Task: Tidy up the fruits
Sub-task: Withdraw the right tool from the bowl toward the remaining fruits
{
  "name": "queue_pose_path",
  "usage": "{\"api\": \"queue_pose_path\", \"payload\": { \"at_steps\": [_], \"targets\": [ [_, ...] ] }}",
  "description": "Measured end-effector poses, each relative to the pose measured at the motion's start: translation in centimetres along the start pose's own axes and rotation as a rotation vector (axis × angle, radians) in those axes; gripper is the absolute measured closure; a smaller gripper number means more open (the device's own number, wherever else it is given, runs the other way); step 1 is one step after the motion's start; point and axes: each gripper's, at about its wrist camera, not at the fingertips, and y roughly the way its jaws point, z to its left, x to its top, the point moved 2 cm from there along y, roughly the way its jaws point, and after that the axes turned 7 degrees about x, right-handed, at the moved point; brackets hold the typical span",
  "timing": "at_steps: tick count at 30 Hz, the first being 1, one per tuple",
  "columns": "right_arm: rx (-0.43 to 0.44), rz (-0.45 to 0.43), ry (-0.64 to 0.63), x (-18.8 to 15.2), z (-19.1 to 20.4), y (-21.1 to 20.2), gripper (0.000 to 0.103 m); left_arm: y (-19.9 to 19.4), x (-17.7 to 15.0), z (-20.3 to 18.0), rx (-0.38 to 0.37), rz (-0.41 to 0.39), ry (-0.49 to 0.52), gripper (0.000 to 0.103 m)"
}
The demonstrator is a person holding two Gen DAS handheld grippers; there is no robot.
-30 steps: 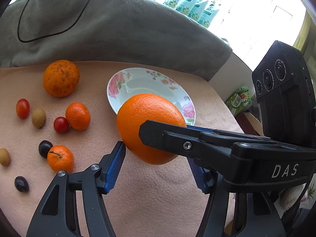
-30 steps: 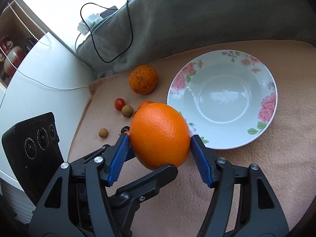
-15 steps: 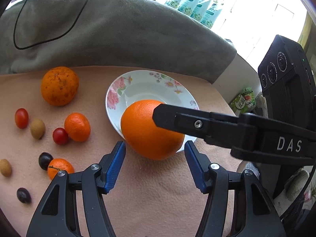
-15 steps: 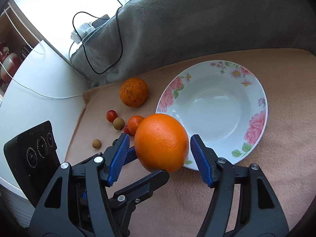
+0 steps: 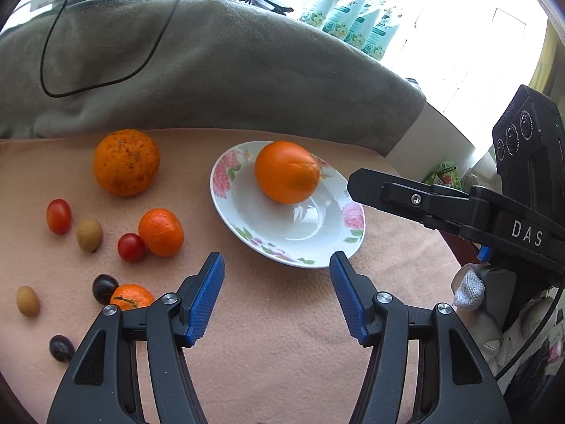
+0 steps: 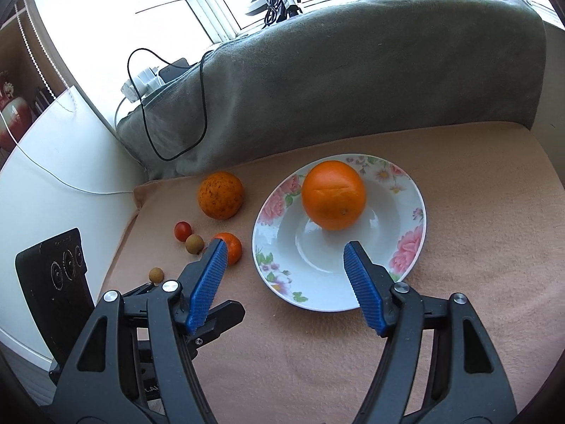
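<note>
Right wrist view: the right claw (image 6: 284, 256) is spreading its jaws, with nothing between them, just short of the big orange (image 6: 333, 199) lying in the floral plate (image 6: 411, 247). Left claw (image 5: 276, 266) stands about half open and empty near the plate's rim.

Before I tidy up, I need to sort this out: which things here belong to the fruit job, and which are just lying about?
For the job:
orange in the flowered bowl
spotted orange
tangerines
cherry tomatoes
longans
grapes
right gripper, jaws opening and empty

Lying about:
grey blanket
black cable
pouches
</note>
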Motion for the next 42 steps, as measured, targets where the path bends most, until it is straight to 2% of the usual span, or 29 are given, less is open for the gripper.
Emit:
{"api": "queue_pose_path", "payload": {
  "at_steps": [19,42],
  "targets": [
    [-0.014,-0.022,-0.034,-1.7,0.8,-1.2,0.032,-2.5,-1.5,2.5,0.087,-0.043,-0.016,0.042],
    [0.027,0.012,-0.112,-2.3,3.4,0.3,0.032,-6.2,-4.5,8.1,0.194,-0.075,-0.116,0.042]
  ]
}}
